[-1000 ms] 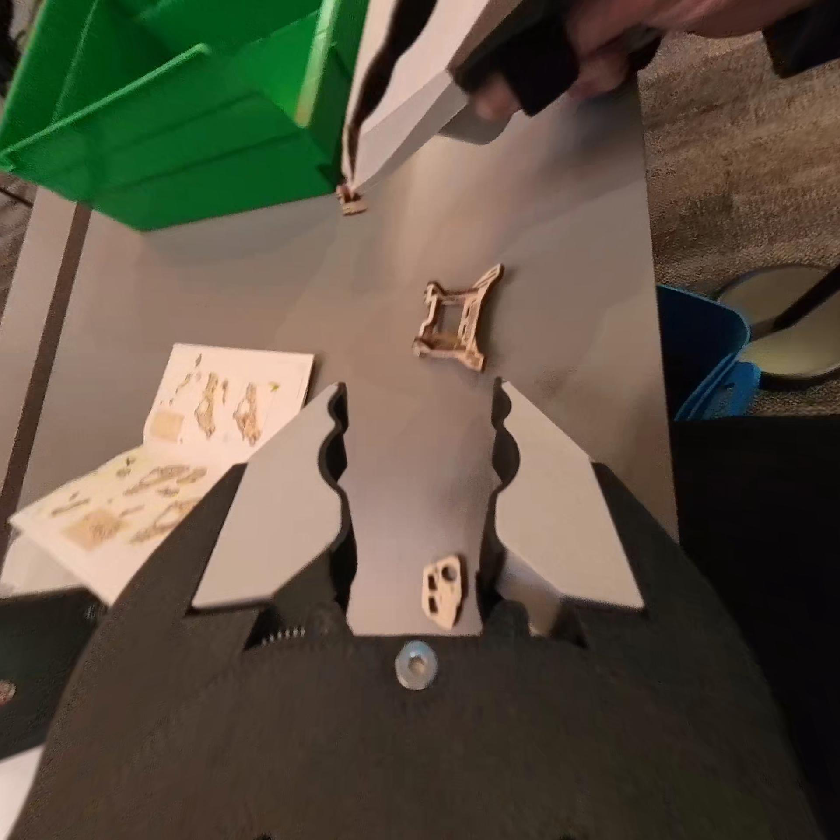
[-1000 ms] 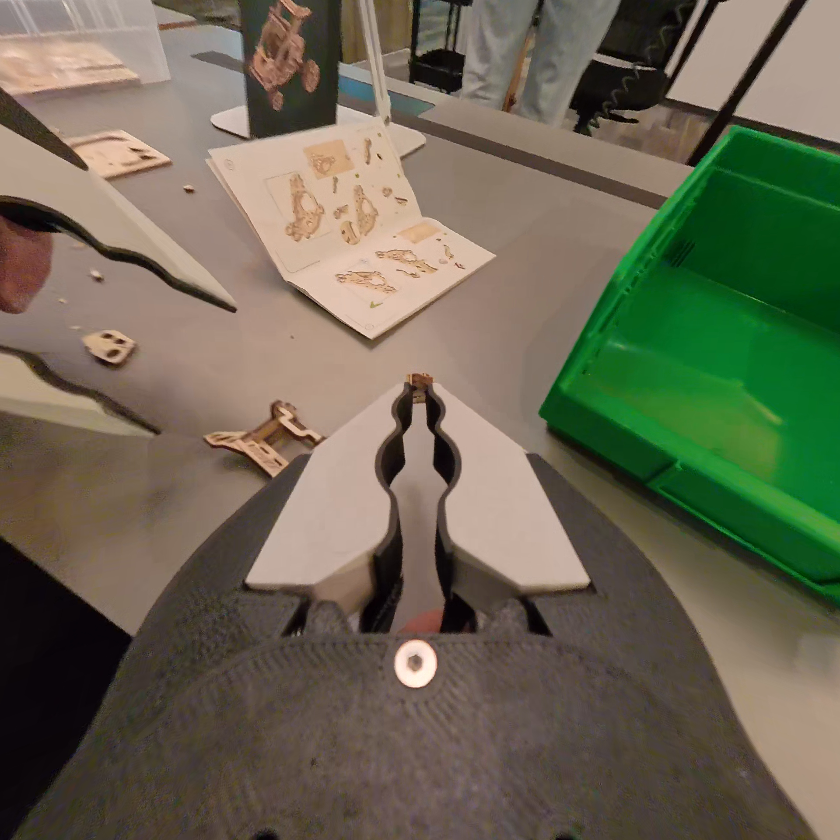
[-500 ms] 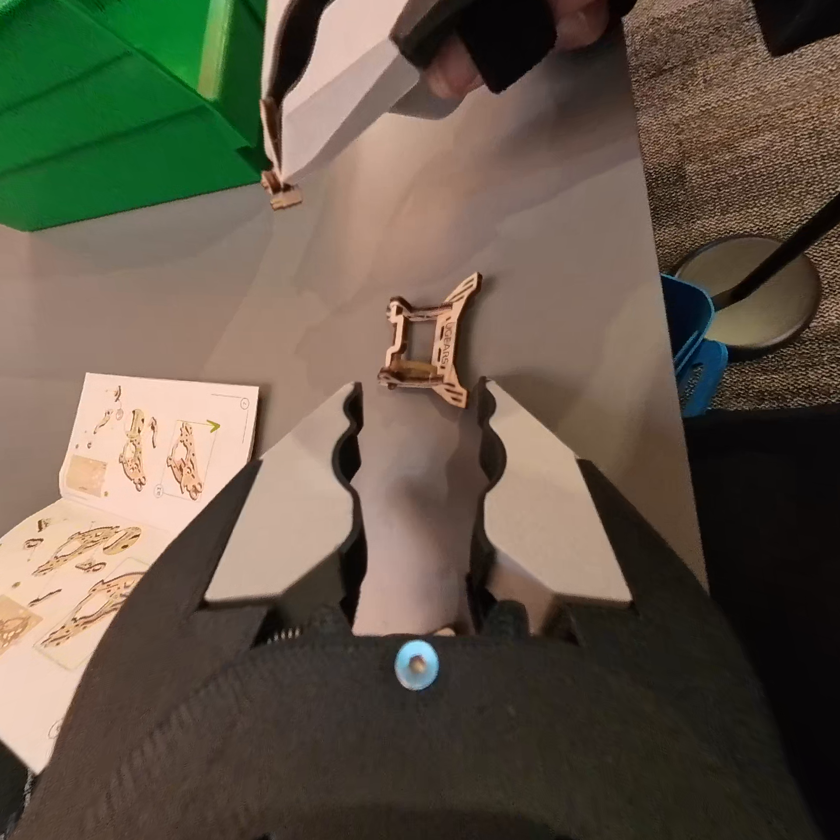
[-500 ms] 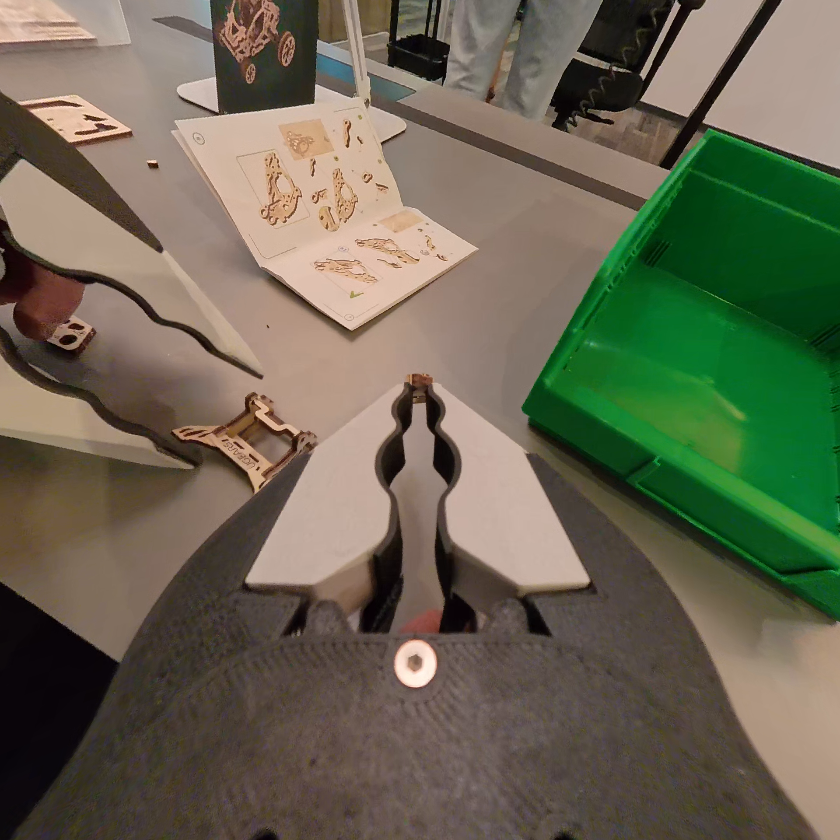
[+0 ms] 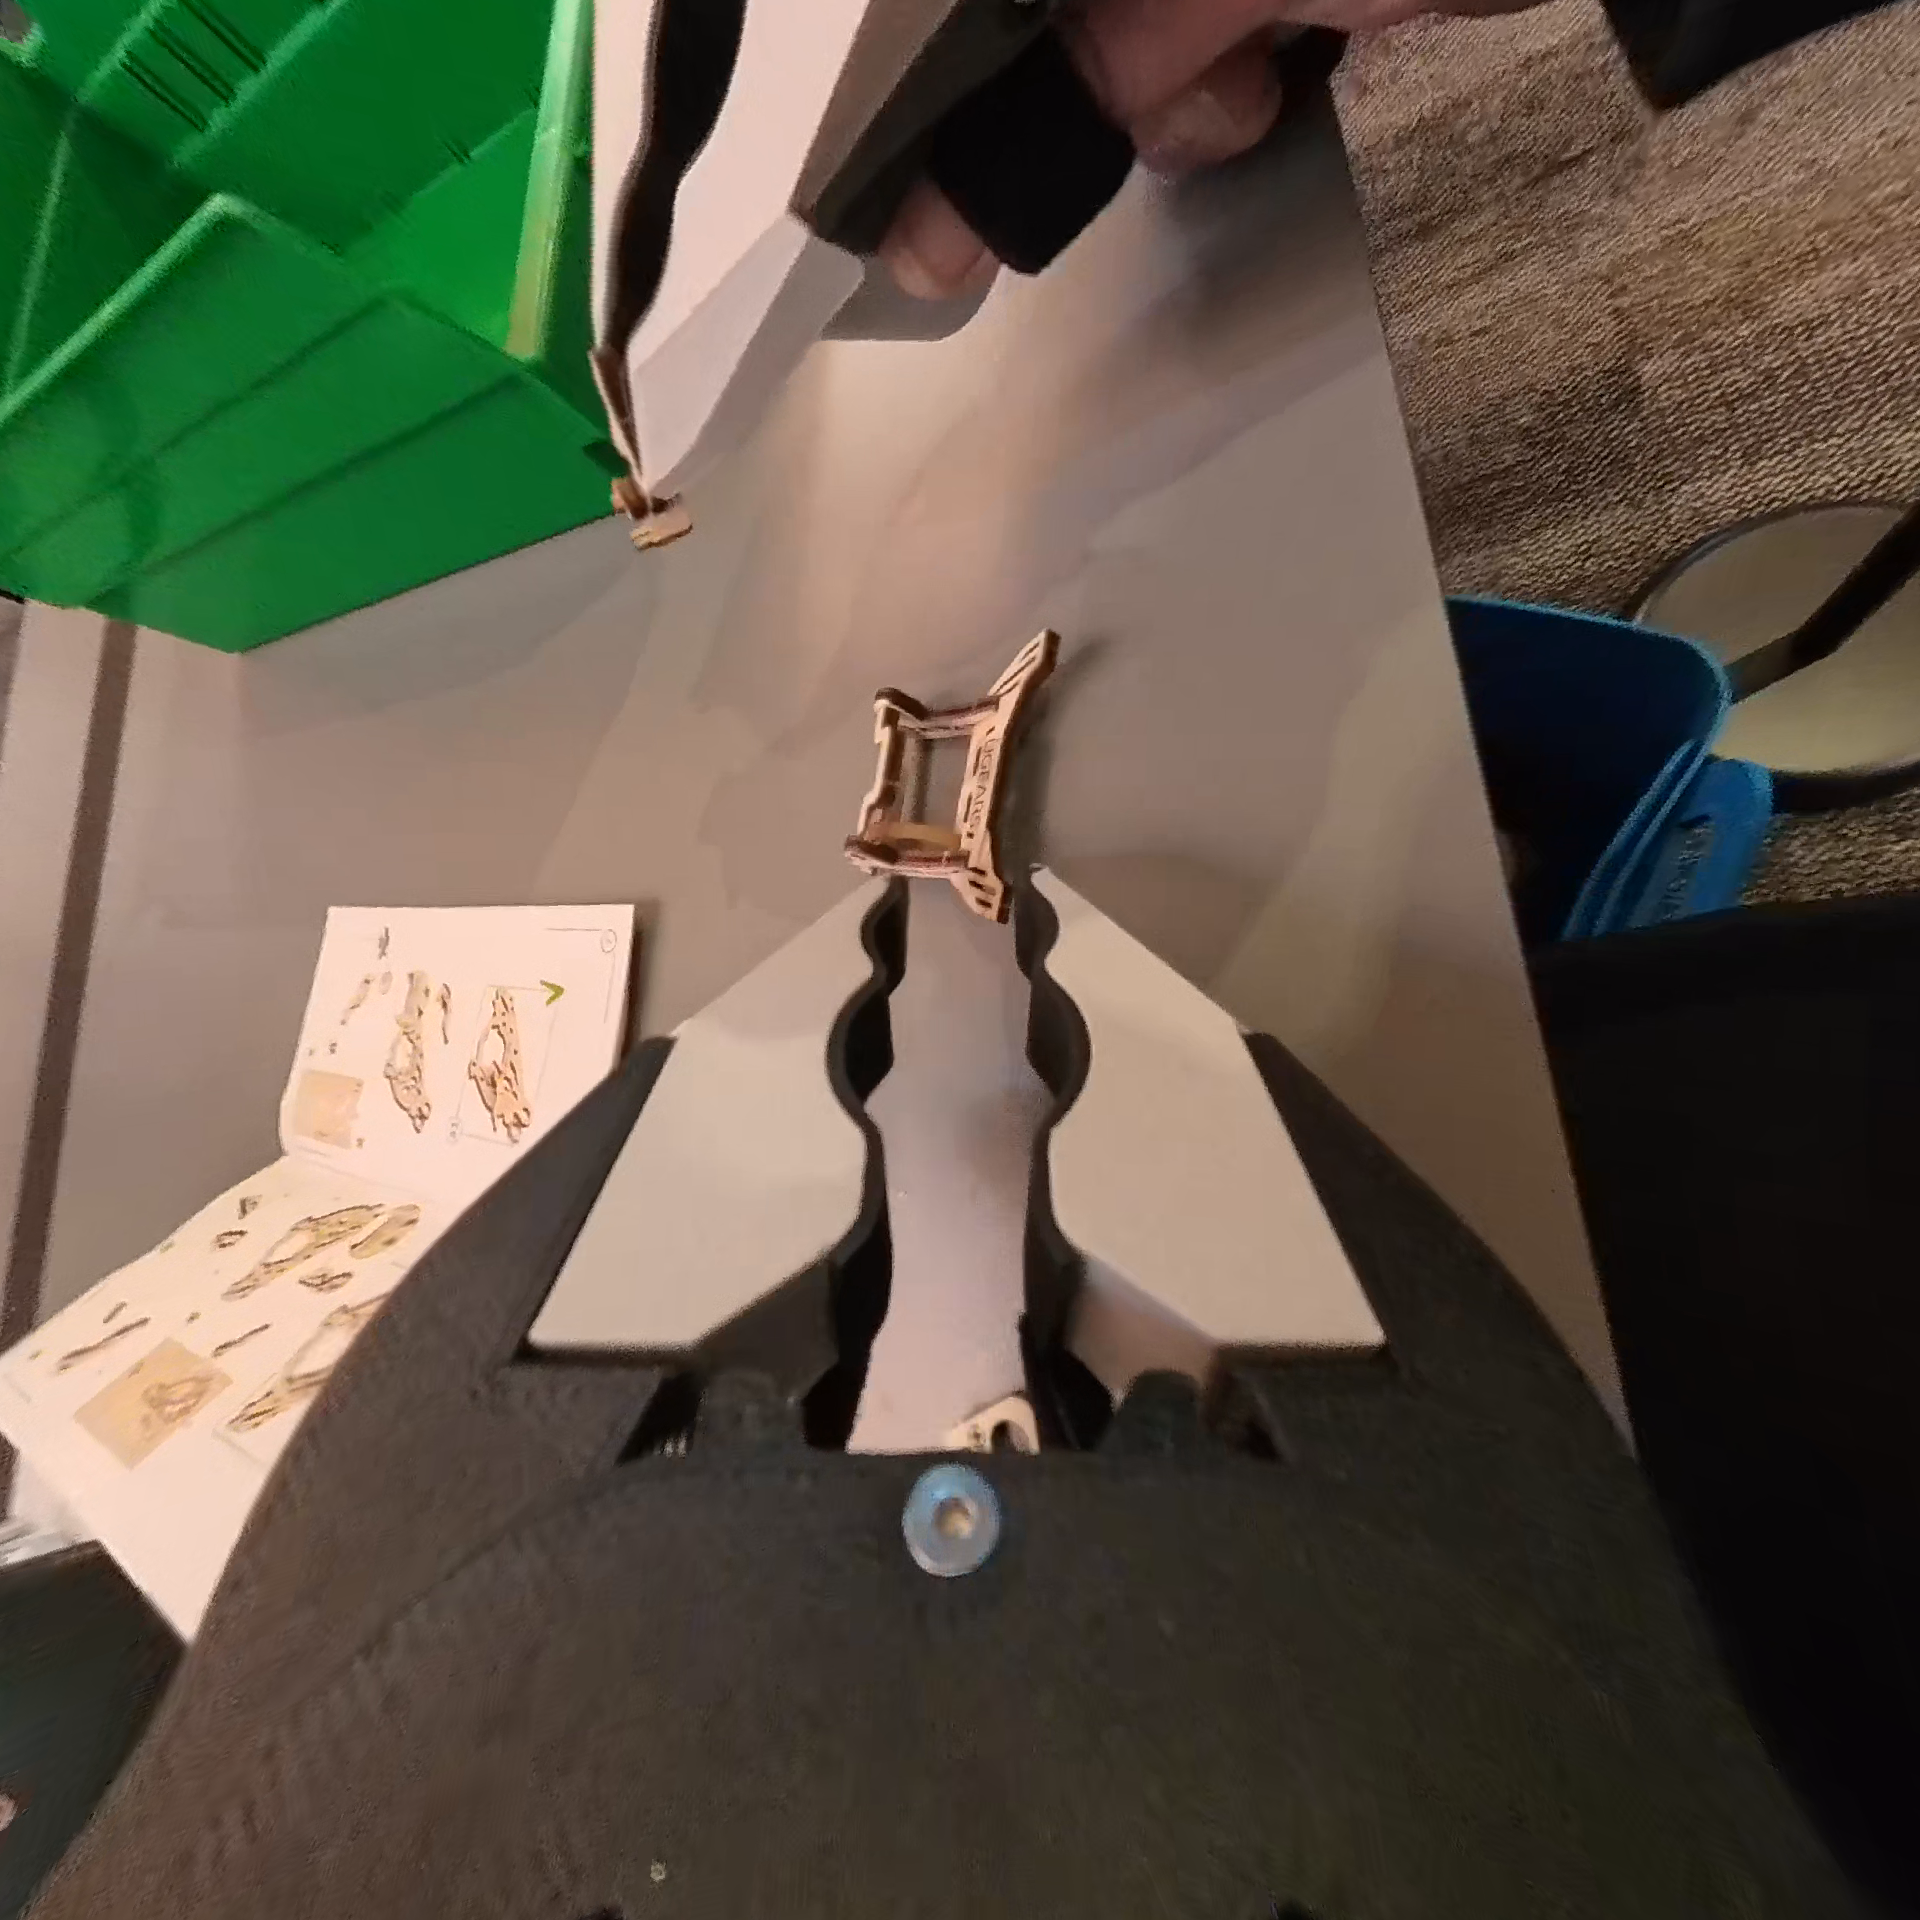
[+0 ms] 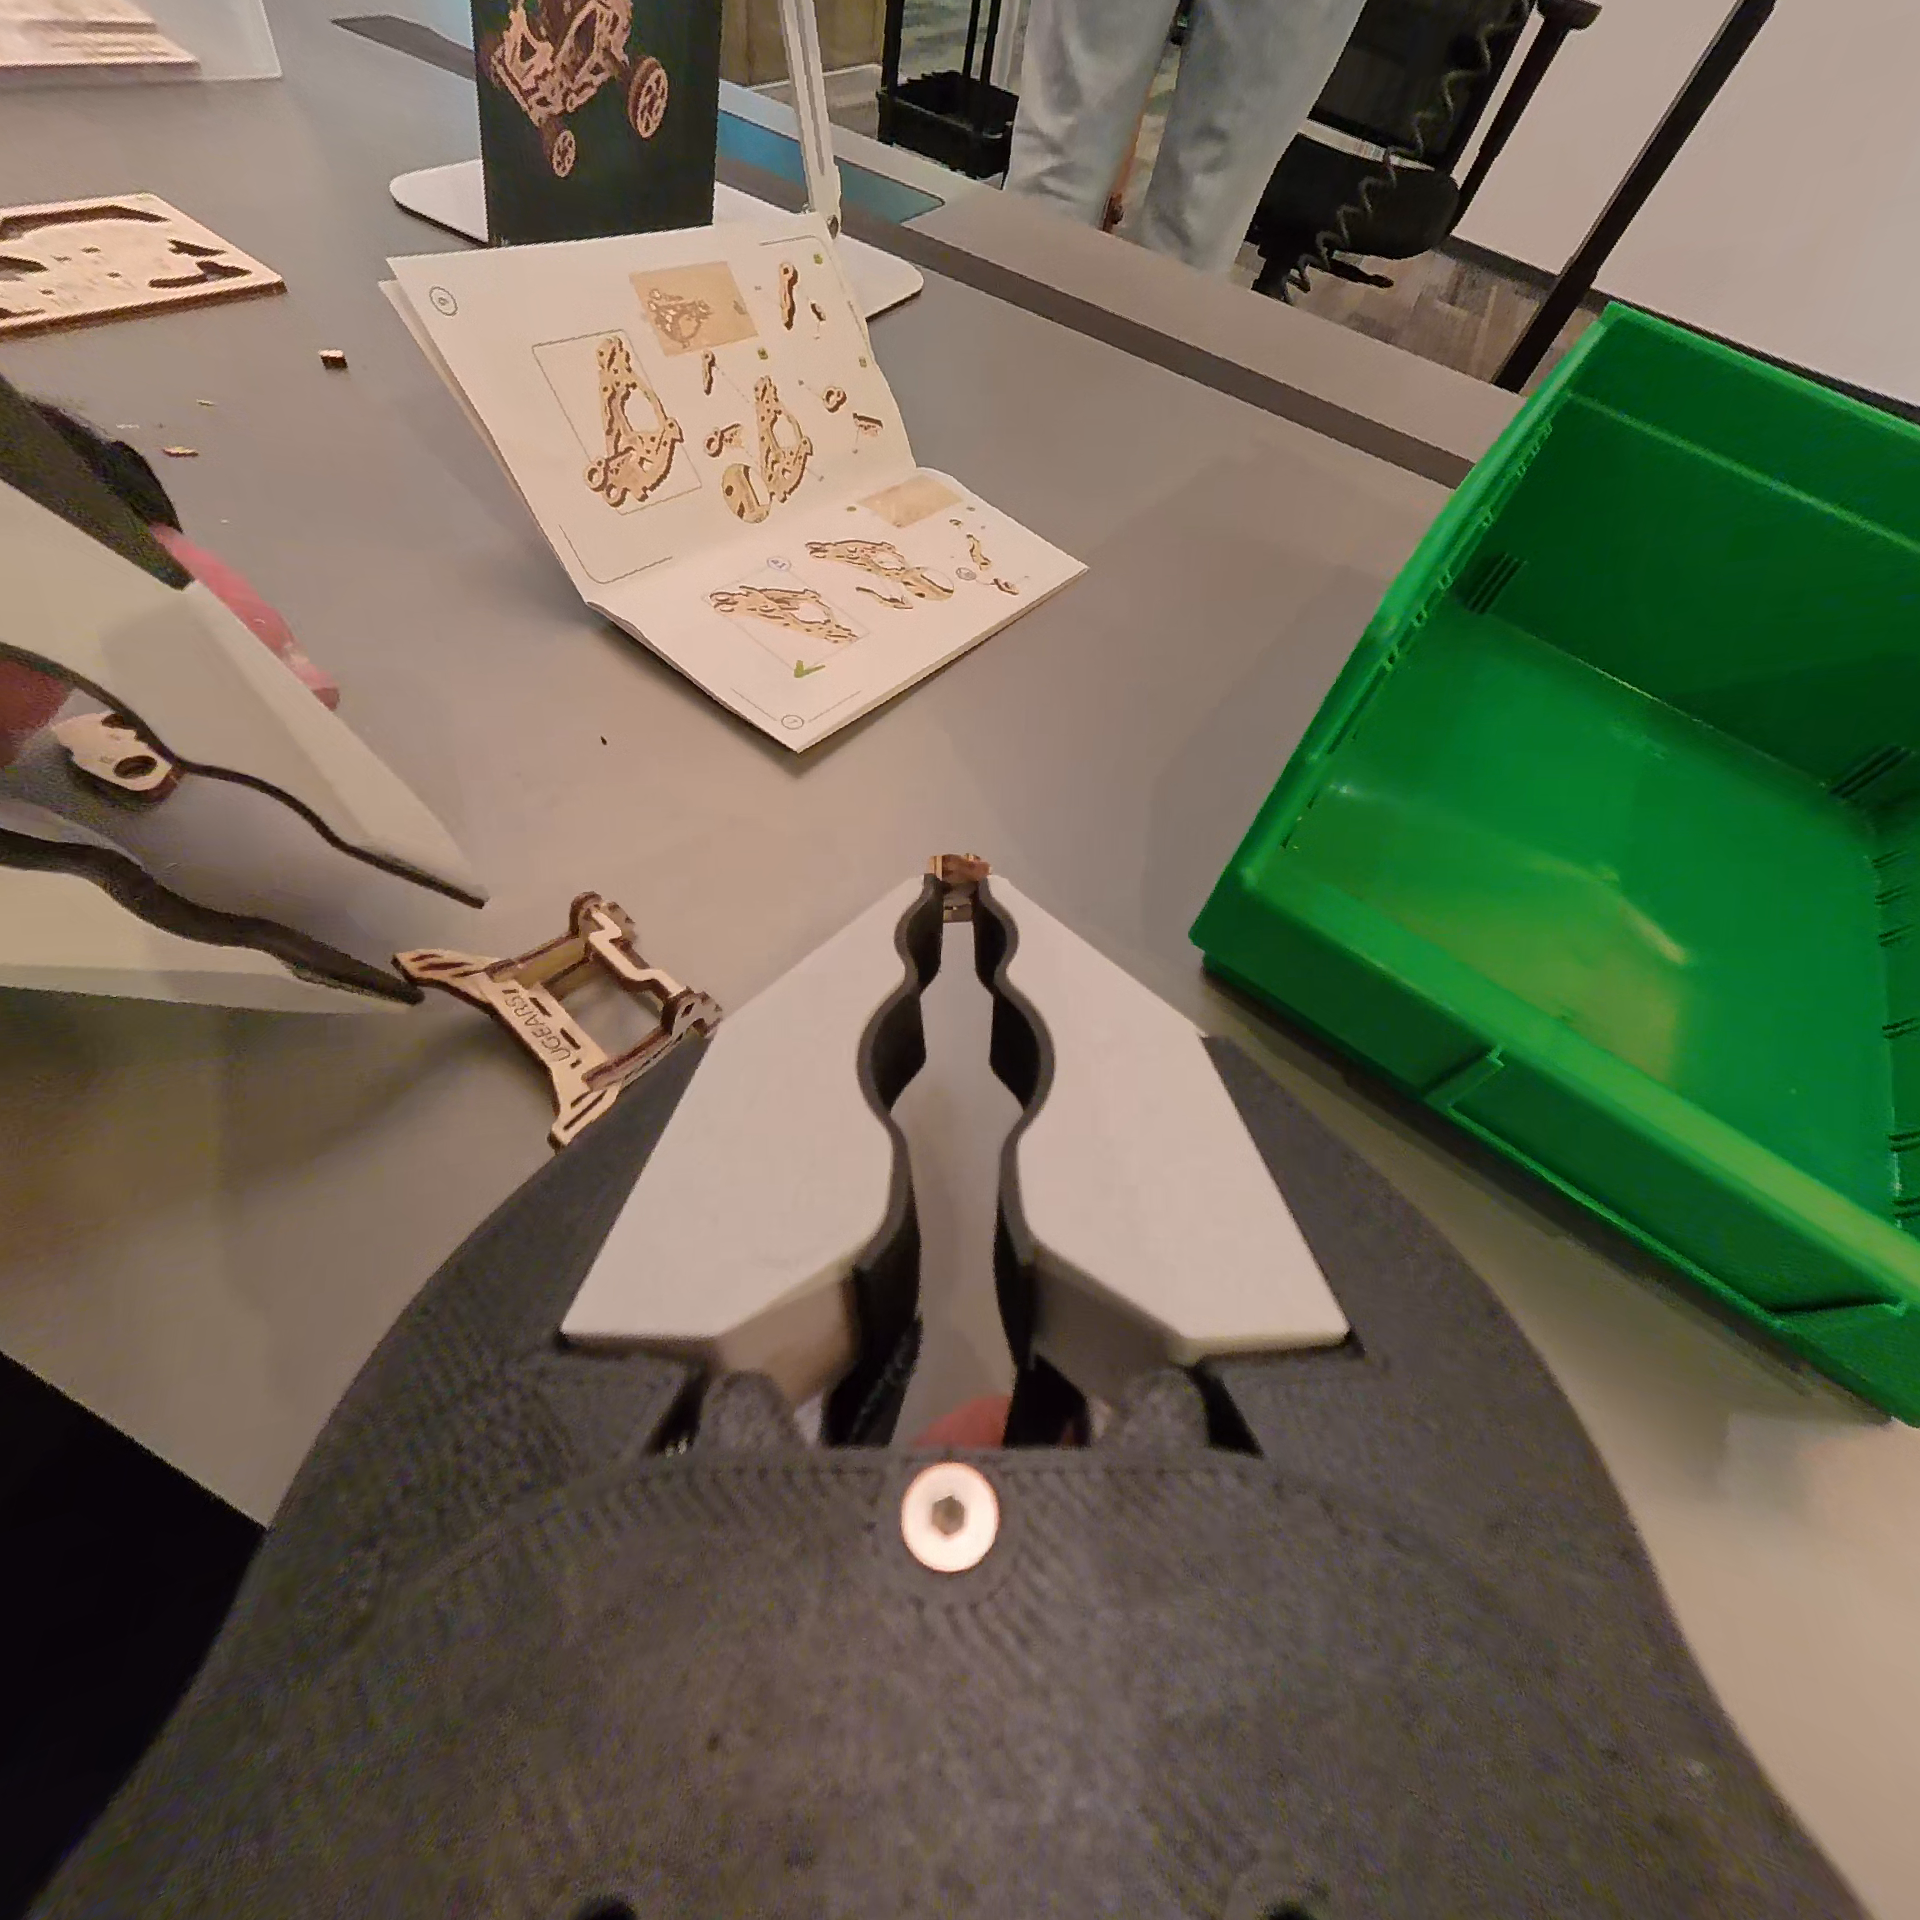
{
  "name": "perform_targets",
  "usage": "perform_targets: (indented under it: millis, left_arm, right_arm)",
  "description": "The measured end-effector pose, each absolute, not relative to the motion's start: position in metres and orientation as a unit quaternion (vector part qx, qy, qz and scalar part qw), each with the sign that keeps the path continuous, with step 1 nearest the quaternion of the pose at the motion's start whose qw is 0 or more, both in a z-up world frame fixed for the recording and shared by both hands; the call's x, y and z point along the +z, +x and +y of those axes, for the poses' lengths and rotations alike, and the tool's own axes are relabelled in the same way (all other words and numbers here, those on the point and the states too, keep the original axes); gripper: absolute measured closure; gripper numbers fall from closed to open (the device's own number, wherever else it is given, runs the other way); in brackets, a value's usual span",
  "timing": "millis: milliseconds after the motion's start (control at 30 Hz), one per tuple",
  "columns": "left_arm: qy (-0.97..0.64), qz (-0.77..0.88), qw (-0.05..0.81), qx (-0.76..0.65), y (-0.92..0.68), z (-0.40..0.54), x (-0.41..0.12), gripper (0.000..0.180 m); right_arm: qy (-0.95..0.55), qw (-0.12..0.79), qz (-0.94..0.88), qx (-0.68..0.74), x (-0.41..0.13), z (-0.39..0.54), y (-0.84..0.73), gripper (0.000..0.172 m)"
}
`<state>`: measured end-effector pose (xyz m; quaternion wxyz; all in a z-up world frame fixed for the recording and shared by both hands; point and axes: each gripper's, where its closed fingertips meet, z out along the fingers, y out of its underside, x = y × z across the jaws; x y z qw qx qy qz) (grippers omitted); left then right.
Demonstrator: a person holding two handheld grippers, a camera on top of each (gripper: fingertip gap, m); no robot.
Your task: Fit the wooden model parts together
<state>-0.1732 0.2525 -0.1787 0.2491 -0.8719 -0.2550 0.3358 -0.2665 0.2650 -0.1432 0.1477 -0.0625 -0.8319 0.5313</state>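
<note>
A small wooden frame lies on the grey table. My left gripper is open right behind it. The frame's near corner reaches in between the fingertips, with a gap on both sides. In the right wrist view the left gripper comes in from the left and its lower tip is at a corner of the frame. My right gripper is shut on a tiny wooden part, held above the table. It also shows in the left wrist view. A flat wooden part lies under the left gripper.
A green bin stands at the right, also seen in the left wrist view. An open instruction booklet lies behind. A wooden part sheet and a dark box are farther back. The table edge and a blue bin are beside the frame. Spacing between my two grippers at the tips: around 10 centimetres.
My left gripper has moved forward to the frame and its jaws have narrowed; the flat part has slid under it. The right gripper stays shut on the tiny part.
</note>
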Motion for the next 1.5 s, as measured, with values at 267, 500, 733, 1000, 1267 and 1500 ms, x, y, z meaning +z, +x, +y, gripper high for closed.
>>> perform_targets:
  millis: [267,500,733,1000,1267,1500]
  left_arm:
    - [-0.878,-0.217,0.224,0.363,-0.175,0.256,-0.181,0.180]
    - [-0.867,-0.235,0.244,0.365,-0.177,0.252,-0.171,0.180]
    - [-0.886,-0.210,0.241,0.336,-0.167,0.250,-0.178,0.158]
    - [-0.896,-0.180,0.219,0.343,-0.169,0.252,-0.189,0.174]
    - [-0.871,-0.277,0.243,0.324,-0.182,0.236,-0.179,0.177]
    - [-0.863,-0.306,0.234,0.326,-0.189,0.225,-0.176,0.178]
  right_arm:
    - [-0.063,0.149,-0.831,0.532,-0.143,0.265,-0.267,0.169]
    - [-0.063,0.148,-0.831,0.532,-0.143,0.265,-0.267,0.169]
    - [-0.062,0.145,-0.830,0.535,-0.142,0.265,-0.266,0.169]
    - [-0.062,0.144,-0.832,0.533,-0.143,0.265,-0.266,0.169]
    - [-0.069,0.146,-0.837,0.523,-0.147,0.264,-0.269,0.168]
    - [-0.062,0.158,-0.842,0.511,-0.150,0.262,-0.269,0.168]
